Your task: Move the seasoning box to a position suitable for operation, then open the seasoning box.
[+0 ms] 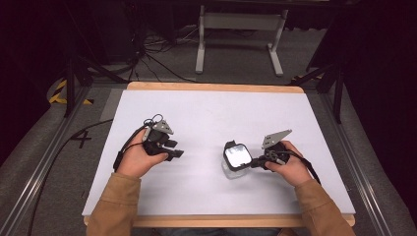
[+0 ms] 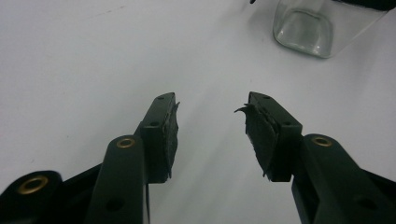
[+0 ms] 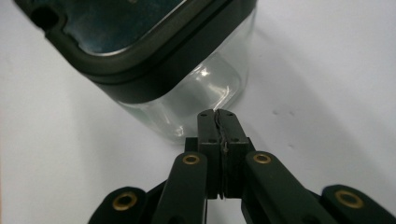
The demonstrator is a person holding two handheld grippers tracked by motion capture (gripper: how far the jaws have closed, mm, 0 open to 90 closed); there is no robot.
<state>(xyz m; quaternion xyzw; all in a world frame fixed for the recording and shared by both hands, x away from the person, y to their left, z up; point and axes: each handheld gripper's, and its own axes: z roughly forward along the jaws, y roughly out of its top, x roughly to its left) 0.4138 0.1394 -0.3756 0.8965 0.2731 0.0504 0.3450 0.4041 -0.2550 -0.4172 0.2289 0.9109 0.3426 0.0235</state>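
I see a clear square glass jar with a black-rimmed lid (image 1: 236, 160) just ahead of my right gripper (image 1: 258, 162), jaws pressed together, empty. My left gripper (image 1: 173, 150), jaws spread, sits well apart on the white counter (image 1: 206, 113).

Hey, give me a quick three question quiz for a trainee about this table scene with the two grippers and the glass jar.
1. True or false: the left gripper stands open over bare table.
2. The glass jar has a lid of which colour? A white, B black, C red.
3. Fill in: the right gripper is ____, jaws pressed together beside the jar.

Key: 1 true; 2 B; 3 shut.
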